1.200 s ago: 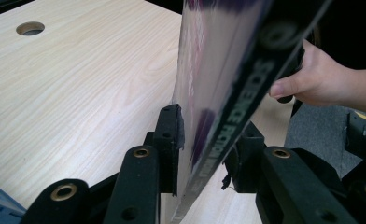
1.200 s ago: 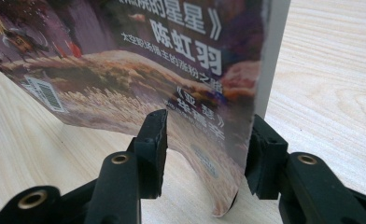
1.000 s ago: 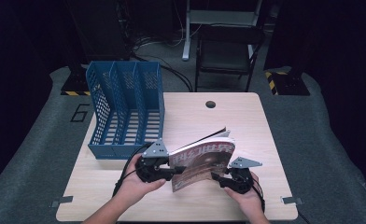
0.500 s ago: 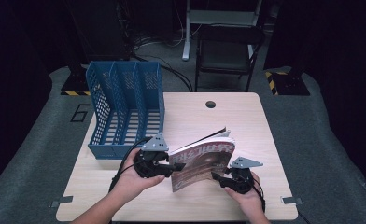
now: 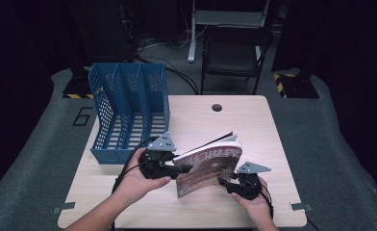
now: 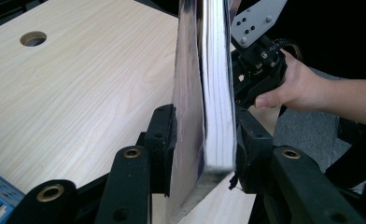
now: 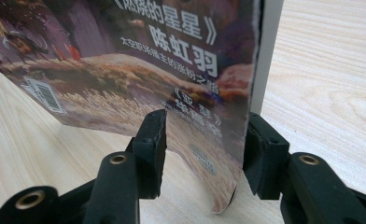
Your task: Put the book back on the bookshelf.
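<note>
Two tongs hold one magazine [image 5: 208, 166] upright over the bench [image 5: 254, 125]. From the left: the blue file rack [image 5: 129, 113] stands apart; our left tongs [image 5: 184, 168] clamp the magazine's page edge, our right tongs [image 5: 225, 182] straddle its lower corner, and we cannot tell whether they pinch. We judge lifting is under way; next, swing it left, edge-first into a slot.
</note>
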Motion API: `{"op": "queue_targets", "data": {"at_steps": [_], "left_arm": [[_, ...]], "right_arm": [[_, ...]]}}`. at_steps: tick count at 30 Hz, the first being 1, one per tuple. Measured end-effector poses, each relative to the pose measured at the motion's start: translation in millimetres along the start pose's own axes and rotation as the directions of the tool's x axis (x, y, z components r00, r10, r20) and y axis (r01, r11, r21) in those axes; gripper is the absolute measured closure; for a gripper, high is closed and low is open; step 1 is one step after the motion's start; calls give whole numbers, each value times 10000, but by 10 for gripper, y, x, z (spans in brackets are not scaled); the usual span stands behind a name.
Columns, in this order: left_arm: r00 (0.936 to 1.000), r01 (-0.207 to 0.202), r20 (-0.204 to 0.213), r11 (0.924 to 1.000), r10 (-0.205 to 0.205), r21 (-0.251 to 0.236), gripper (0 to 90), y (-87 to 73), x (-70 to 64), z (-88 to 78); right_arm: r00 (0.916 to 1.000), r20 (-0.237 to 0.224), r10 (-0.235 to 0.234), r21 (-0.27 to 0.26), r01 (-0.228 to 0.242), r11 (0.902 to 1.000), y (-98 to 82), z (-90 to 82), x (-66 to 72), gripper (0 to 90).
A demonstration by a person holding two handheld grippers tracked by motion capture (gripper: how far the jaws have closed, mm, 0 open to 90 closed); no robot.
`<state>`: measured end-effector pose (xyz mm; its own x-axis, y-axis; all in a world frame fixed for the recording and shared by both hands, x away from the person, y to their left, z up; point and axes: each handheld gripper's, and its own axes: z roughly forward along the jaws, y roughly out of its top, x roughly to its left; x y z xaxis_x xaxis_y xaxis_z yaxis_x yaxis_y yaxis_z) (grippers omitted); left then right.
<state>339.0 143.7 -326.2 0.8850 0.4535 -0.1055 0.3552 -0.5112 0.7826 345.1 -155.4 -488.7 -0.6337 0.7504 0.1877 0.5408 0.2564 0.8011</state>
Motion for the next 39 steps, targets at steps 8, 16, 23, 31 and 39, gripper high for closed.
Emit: {"op": "queue_targets", "data": {"at_steps": [8,16,23,31,39], "left_arm": [[10000,-49,44,9998,48,217,636,117,-16,-2],[9993,-377,-21,9977,379,559,639,256,-38,31],[9997,-260,-19,9974,262,672,660,352,-66,66],[9992,-402,1,9960,403,804,663,425,-62,96],[9991,-428,57,9940,424,1003,679,490,-47,148]], "right_arm": [[10000,-82,-19,30,19,10000,1,-5,0,539],[9999,-107,-90,-8,90,10000,1,-4,-6,539],[9999,-69,-90,-11,90,10000,0,-4,-5,539],[10000,-17,-71,21,72,10000,0,0,-2,539],[10000,-76,-35,-2,35,10000,0,-1,1,539]]}}
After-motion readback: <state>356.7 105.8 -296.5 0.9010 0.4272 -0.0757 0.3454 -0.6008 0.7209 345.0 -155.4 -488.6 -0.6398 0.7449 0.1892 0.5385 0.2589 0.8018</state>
